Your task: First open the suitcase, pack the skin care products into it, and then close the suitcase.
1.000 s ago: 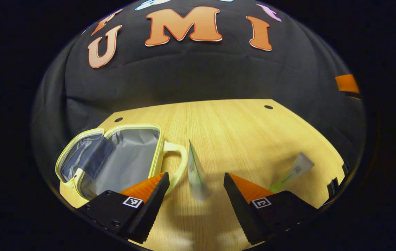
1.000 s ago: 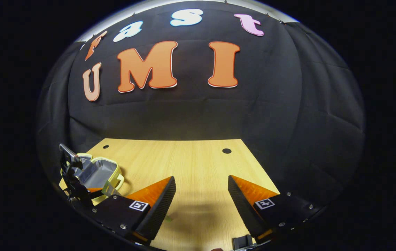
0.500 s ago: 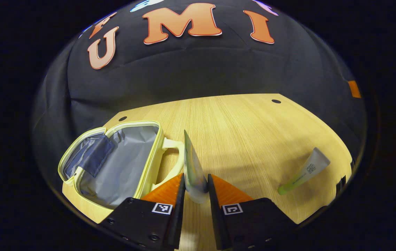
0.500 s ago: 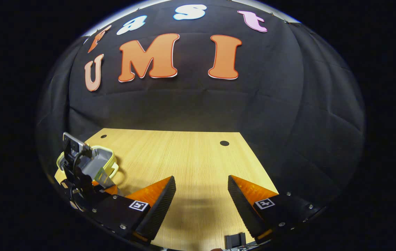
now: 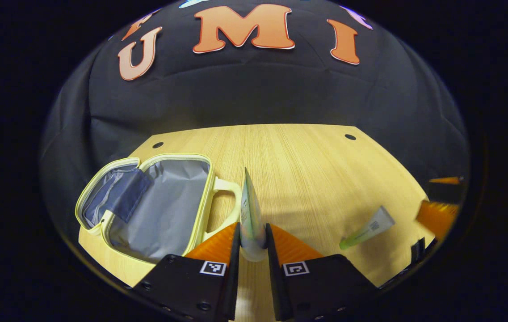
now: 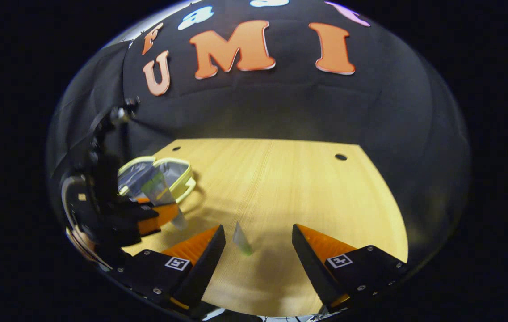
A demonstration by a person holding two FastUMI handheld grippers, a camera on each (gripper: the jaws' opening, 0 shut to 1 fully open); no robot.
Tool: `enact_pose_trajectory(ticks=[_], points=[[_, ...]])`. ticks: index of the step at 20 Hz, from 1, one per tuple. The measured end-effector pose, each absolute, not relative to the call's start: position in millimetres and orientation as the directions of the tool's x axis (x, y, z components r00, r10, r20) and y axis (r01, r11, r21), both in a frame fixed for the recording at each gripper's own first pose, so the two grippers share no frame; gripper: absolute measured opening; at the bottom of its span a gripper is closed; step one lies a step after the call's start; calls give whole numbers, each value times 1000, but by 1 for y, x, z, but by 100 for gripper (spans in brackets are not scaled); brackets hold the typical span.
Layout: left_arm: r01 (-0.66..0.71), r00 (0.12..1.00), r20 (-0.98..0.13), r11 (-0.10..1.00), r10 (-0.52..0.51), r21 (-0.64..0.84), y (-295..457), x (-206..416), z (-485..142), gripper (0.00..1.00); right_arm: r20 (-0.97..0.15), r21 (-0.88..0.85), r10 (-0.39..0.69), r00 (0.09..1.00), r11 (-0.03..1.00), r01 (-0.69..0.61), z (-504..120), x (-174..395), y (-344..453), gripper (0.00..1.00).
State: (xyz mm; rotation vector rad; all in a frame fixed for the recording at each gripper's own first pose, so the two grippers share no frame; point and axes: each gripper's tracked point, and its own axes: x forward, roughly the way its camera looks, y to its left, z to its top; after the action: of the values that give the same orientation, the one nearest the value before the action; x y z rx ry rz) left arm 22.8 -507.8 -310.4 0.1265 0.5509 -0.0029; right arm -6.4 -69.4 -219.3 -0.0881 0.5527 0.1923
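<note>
Now left gripper (image 5: 252, 243) clamps tube (image 5: 249, 210) beside open suitcase (image 5: 155, 205).

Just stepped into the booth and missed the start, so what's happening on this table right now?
A person is packing skin care tubes into a small pale-yellow zip case with grey lining, lying open on the light wooden table. The left gripper is shut on a white tube with green print, held beside the case's handle. The right gripper is open, its fingers either side of a smaller white tube with a green cap lying on the table.
</note>
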Motion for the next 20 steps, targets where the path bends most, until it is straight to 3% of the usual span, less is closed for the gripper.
enact_pose_trajectory(ticks=[5,9,12,15,19,20], points=[[65,838,-545,994,-4,92,-499,-6,-280,31,-624,-51,167,764,966,-253,-276,8,-57,93],[55,841,-542,993,12,106,-487,-17,-267,31,-649,-79,168,742,955,-285,-294,17,-53,82],[49,841,-539,989,35,140,-480,-20,-265,31,-685,-86,159,711,951,-296,-310,18,-52,60],[61,835,-550,988,28,143,-480,-21,-272,31,-704,-98,160,692,943,-317,-317,20,-49,48],[76,828,-560,985,23,153,-479,-20,-270,31,-727,-106,167,666,931,-349,-316,14,-47,26],[87,827,-562,984,16,155,-479,-20,-267,31,-728,-86,176,662,935,-343,-311,12,-46,30]])
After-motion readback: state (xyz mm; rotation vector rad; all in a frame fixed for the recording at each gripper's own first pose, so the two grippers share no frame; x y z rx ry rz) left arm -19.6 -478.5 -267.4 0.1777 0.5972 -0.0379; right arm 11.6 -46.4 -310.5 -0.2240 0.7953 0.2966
